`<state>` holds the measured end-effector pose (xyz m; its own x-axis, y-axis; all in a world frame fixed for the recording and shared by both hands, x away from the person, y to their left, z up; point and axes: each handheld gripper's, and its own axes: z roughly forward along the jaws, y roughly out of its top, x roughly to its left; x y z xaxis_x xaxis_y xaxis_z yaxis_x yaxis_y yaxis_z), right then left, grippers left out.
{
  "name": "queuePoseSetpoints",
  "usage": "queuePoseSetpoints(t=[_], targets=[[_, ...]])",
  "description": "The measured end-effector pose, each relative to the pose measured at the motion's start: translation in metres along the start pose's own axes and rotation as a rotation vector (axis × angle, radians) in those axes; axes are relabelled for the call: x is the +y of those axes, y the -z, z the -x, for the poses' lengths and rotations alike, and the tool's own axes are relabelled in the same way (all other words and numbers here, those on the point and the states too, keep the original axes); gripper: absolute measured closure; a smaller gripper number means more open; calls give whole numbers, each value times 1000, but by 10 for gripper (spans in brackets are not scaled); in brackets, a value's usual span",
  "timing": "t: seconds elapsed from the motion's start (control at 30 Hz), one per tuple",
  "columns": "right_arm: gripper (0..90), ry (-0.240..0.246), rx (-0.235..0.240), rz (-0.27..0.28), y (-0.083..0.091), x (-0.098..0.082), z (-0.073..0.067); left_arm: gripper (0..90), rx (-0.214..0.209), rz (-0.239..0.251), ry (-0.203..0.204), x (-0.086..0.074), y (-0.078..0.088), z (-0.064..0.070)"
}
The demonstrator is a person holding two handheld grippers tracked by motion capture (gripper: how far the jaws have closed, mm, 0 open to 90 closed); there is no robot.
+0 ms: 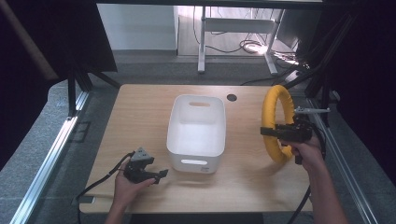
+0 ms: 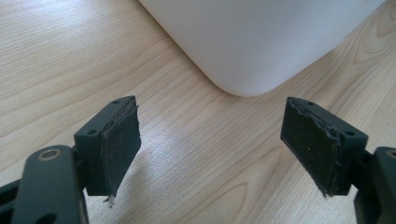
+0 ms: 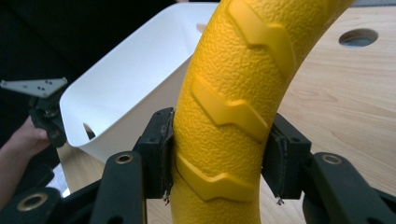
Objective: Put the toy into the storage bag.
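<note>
Your right tongs (image 3: 219, 154) clamp the yellow ring (image 3: 233, 107), held upright above the worktop (image 1: 140, 116) right of the white bin (image 1: 197, 135); the bin holds nothing; your left tongs (image 2: 212, 140) gape wide, gripping nothing, near its corner.

The ring (image 3: 233, 107) is bright yellow, its skin pebbled with raised chevron ridges. The bin (image 1: 196, 128) is plain white, and the table (image 1: 140, 121) is pale wood with fine grain lines. The right gripper (image 3: 219, 158) is black, as is the left gripper (image 2: 212, 144).
</note>
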<state>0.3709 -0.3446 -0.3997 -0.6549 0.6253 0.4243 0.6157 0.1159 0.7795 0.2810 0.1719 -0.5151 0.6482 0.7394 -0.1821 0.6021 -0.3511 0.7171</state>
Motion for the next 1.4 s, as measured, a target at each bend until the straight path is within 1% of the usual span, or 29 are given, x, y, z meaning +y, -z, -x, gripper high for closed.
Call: queuePoseSetpoints(t=[0.17,0.23,0.3,0.33,0.37,0.43,0.47,0.57,0.63,0.67,0.87,0.93,0.97,1.0,1.07,1.1,1.23,1.27,1.3,1.37,1.4], targets=[[504,-12,-1,43,9,0,3,200,-1,0,1,0,0,0],[504,-11,-2,50,10,0,3,200,-2,-1,1,0,0,0],[504,-11,-5,75,16,1,4,200,-1,-1,1,0,0,0],[504,-11,-5,75,16,1,4,200,-1,0,1,0,0,0],[504,-12,-5,95,19,2,5,200,1,0,0,0,0,0],[505,-13,-5,101,19,2,5,200,1,1,1,0,1,0],[505,-16,-2,116,22,1,5,200,1,3,1,0,1,0],[504,-20,3,126,23,1,5,200,1,2,1,0,0,0],[504,-20,20,153,26,1,5,200,0,1,1,0,0,0],[504,-20,20,153,26,1,5,200,0,1,1,0,0,0],[504,-4,26,204,28,2,2,200,1,4,2,0,1,0],[504,-9,31,225,28,3,0,200,2,3,1,0,1,0],[504,-8,28,246,28,2,-1,200,1,2,1,0,1,0],[504,-8,28,246,28,2,-1,200,1,2,1,0,1,0],[504,-11,26,264,27,2,-2,200,1,1,1,0,1,0],[504,-11,16,282,26,2,-4,200,0,3,5,0,0,0],[503,-10,2,302,24,2,-7,200,2,-1,-2,0,0,0],[503,-8,-5,314,22,2,-9,200,1,-1,-2,0,0,0],[503,-5,-22,332,20,2,-13,200,0,2,1,0,0,0],[503,-6,-33,352,18,1,-17,200,-2,3,2,0,0,0],[503,-6,-33,352,18,1,-17,200,-2,3,1,0,0,0]])
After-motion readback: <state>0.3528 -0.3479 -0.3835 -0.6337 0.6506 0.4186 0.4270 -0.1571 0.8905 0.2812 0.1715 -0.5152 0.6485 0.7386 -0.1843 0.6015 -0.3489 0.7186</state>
